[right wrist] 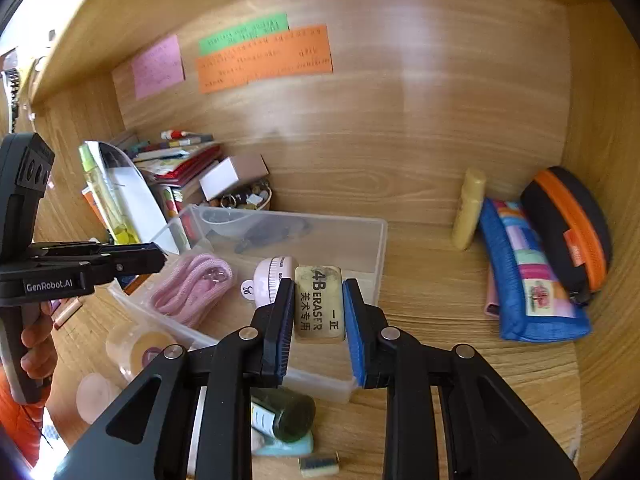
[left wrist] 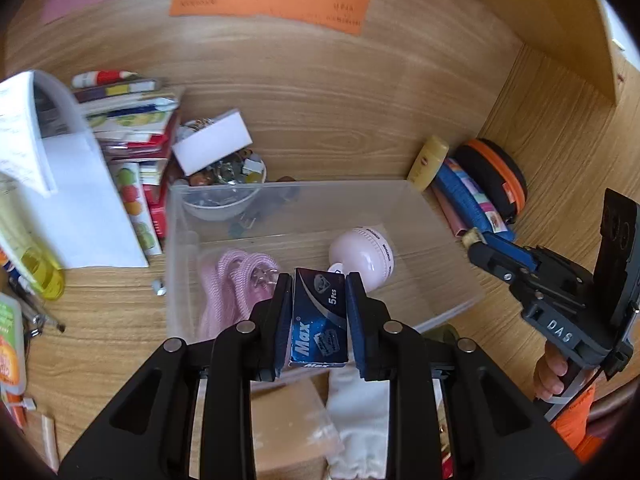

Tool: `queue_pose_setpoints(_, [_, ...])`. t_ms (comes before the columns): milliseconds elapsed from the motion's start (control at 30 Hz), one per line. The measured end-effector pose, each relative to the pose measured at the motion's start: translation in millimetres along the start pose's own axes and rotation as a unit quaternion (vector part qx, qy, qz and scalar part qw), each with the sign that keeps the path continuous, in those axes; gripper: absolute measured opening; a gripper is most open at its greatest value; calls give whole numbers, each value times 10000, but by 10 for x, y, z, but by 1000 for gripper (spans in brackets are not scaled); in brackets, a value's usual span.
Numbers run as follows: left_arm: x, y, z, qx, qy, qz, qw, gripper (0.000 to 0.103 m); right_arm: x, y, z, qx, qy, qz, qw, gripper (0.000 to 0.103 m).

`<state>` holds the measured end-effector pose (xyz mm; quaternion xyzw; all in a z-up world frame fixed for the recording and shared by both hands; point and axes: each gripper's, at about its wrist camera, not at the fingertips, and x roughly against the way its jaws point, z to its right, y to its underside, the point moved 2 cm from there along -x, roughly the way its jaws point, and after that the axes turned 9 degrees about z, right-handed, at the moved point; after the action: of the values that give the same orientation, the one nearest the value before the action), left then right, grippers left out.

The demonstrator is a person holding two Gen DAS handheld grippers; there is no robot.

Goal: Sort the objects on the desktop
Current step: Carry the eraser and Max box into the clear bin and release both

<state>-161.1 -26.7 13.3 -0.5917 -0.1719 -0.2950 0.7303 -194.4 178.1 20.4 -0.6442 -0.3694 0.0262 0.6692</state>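
My left gripper (left wrist: 319, 312) is shut on a small blue "Max" box (left wrist: 318, 320) and holds it over the near edge of the clear plastic bin (left wrist: 440, 216). The bin holds a pink cord bundle (left wrist: 232, 280) and a pink round timer (left wrist: 366, 256). My right gripper (right wrist: 318, 314) is shut on a worn 4B eraser (right wrist: 319, 304) above the same bin (right wrist: 376, 248), near its right end. The right gripper also shows in the left wrist view (left wrist: 476, 242), and the left gripper in the right wrist view (right wrist: 156, 258). The cord (right wrist: 188, 288) and timer (right wrist: 272, 280) show there too.
A stack of books and papers (left wrist: 132, 140) and a bowl of trinkets (left wrist: 224, 184) stand left of the bin. A yellow tube (right wrist: 468, 208), blue pouch (right wrist: 528, 276) and orange-trimmed case (right wrist: 572, 232) lie at the right wall. A tape roll (right wrist: 140, 350) and green bottle (right wrist: 284, 416) lie nearby.
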Motion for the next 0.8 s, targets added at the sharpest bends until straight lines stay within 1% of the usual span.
queue_pose_setpoints(200, [-320,12,15,70,140,-441,9989,26,-222,82,13,-112,-46,-261,9996,22])
queue_pose_setpoints(367, [-474,63,114,-120,195,-669,9975,26,-282,142,42,-142,-56,-391,9991,22])
queue_pose_setpoints(467, [-514,70,178,-223,143,-724,9970,26,-296,170,48,-127,6,-390,9992,22])
queue_pose_setpoints(633, [-553,52,266,-219,56,-753,9969,26,-306,194,36,-39,59,-394,9992,22])
queue_pose_setpoints(733, [-532,37,334,-267,-12,-729,9970,26,-293,190,4,83,143,-314,9994,22])
queue_pose_setpoints(800, [-533,23,346,-282,-64,-708,9971,26,-281,180,-1,115,160,-265,9995,25])
